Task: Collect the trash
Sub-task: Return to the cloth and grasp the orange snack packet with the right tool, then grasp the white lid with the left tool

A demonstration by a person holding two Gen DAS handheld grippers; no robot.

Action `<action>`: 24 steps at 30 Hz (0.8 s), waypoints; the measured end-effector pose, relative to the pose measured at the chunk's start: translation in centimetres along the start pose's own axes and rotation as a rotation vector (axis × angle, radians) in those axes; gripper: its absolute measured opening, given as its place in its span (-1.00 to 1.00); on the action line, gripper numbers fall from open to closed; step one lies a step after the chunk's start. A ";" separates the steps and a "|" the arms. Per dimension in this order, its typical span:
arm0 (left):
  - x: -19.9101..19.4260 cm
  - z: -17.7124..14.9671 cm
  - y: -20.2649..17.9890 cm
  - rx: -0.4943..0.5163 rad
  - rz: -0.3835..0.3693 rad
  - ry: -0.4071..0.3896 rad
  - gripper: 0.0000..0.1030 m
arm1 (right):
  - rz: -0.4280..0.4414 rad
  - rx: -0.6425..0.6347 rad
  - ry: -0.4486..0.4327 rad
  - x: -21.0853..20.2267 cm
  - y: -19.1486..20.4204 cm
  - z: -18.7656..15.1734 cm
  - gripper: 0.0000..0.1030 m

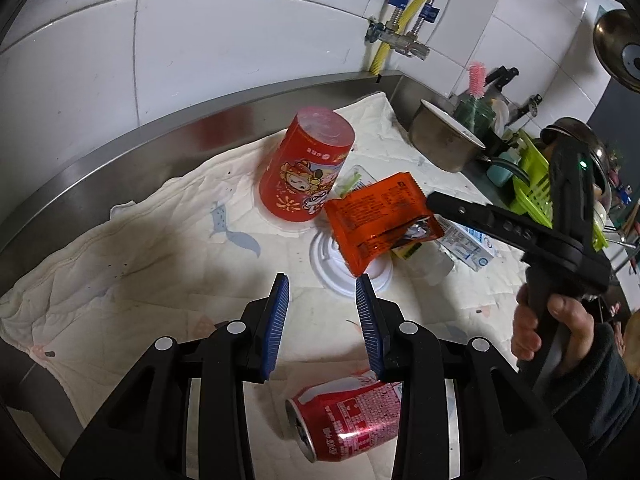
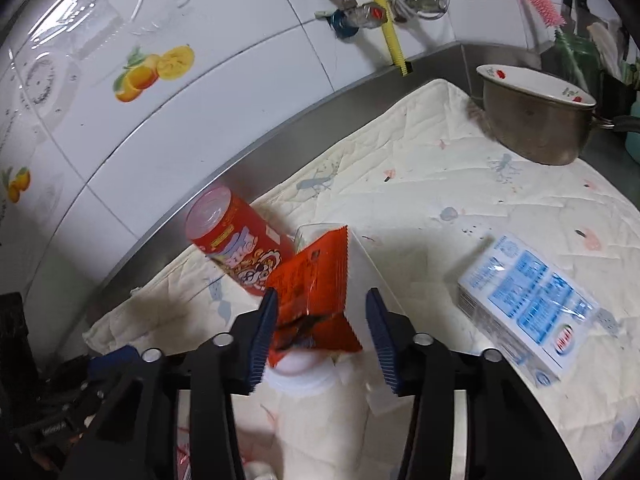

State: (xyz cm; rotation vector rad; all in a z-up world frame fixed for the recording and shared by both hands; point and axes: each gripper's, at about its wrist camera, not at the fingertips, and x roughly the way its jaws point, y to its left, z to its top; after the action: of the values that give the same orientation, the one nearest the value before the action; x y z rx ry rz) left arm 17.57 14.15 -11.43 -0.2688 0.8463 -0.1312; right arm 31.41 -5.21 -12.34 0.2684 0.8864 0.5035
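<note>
An orange snack wrapper [image 1: 380,218] lies on a white plastic lid [image 1: 340,268] on the quilted cloth. In the right wrist view the wrapper [image 2: 312,300] sits between my open right gripper's [image 2: 322,330] blue pads, near the left pad. That gripper also shows in the left wrist view [image 1: 434,200] at the wrapper's right edge. An upturned red paper cup [image 1: 306,166] stands behind; it also shows in the right wrist view [image 2: 240,240]. My left gripper [image 1: 322,296] is open and empty above the cloth. A crushed red can [image 1: 344,420] lies below it. A blue-and-white carton [image 2: 524,304] lies to the right.
A metal pot [image 2: 536,120] stands at the cloth's far right corner. A green dish rack [image 1: 540,188] with utensils is further right. The steel counter rim [image 1: 160,136] and tiled wall with pipes close the back. A white cylinder [image 2: 324,420] lies under my right gripper.
</note>
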 end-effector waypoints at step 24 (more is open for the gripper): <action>4.3 0.9 -1.7 0.145 0.006 0.101 -0.17 | 0.037 0.014 -0.080 -2.4 0.5 0.5 -0.96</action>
State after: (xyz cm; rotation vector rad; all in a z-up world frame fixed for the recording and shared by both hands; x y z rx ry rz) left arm 21.05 11.68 -13.49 -0.1243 0.9335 -0.2008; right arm 30.43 -6.10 -10.19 0.3160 0.8088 0.5179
